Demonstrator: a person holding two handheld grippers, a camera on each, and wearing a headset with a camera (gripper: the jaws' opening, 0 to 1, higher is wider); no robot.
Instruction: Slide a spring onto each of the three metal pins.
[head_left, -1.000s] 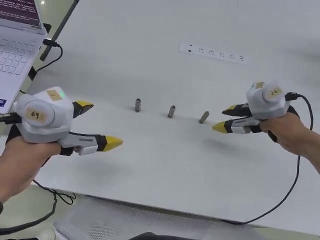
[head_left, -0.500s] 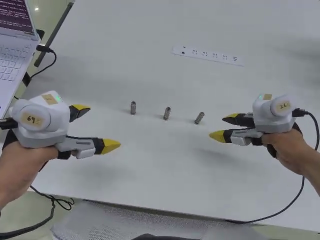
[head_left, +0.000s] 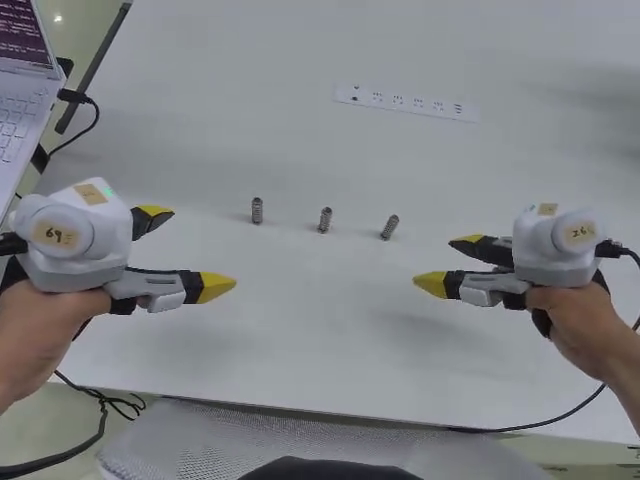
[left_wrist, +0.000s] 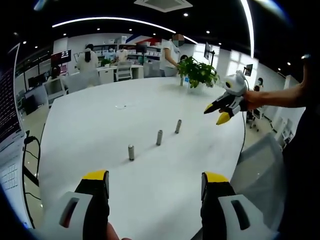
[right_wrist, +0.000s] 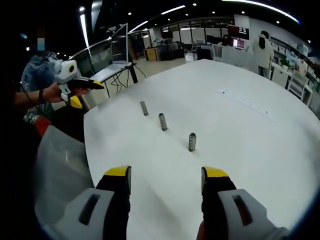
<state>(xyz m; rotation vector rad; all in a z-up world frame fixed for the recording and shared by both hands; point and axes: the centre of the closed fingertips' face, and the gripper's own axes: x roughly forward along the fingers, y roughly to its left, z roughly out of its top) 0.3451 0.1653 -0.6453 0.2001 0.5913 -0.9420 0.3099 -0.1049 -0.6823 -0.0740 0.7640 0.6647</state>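
Three small metal springs stand in a row on the white table: left spring (head_left: 257, 210), middle spring (head_left: 325, 220) and right spring (head_left: 389, 227), which leans a little. The pins inside the coils are too small to make out. The same row runs left spring (left_wrist: 131, 152) to right spring (left_wrist: 178, 126), and right spring (right_wrist: 192, 142) to left spring (right_wrist: 144, 108). My left gripper (head_left: 185, 250) (left_wrist: 155, 177) is open and empty, near-left of the row. My right gripper (head_left: 448, 263) (right_wrist: 167, 172) is open and empty, near-right of the right spring, apart from it.
A white power strip (head_left: 405, 102) lies at the back of the table. A laptop (head_left: 15, 70) with cables sits at the far left. The table's front edge (head_left: 300, 405) runs just below both grippers. A potted plant (left_wrist: 199, 71) and people stand beyond the table.
My right gripper has drawn back from the right spring, toward the near right. The left gripper has held about still. The springs' shift in the picture comes from the head camera.
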